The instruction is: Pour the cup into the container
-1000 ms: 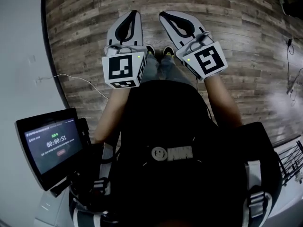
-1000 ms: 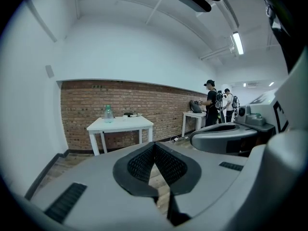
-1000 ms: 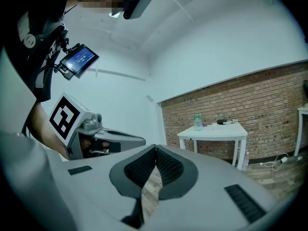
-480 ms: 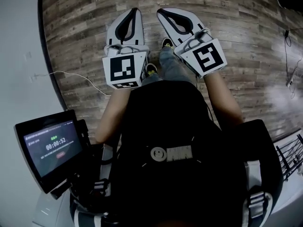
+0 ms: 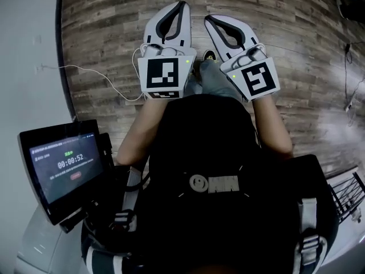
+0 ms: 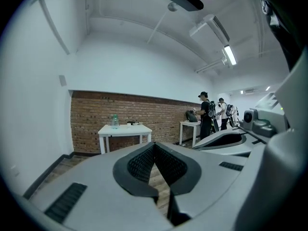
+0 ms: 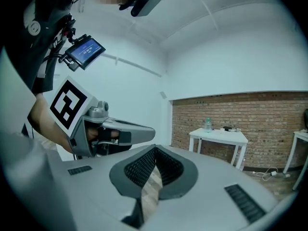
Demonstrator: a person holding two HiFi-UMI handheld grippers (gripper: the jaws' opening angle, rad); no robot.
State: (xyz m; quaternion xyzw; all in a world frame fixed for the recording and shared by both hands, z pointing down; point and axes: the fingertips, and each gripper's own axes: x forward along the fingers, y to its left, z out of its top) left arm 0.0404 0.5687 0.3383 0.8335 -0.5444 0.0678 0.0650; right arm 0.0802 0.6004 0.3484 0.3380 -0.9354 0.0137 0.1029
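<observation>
Wood-plank floor [image 5: 102, 50] is seen beneath both grippers, which are held side by side ahead of the person. The left gripper [image 5: 181, 7] is empty, its jaws brought together at the tips; the right gripper [image 5: 210, 20] is likewise closed on nothing. Well beyond them, a white table [image 6: 125, 129] is set against a brick wall [image 6: 91, 114], with a bottle [image 6: 114, 121] on it. Whether the small items [image 6: 132, 123] beside the bottle include the cup cannot be told.
</observation>
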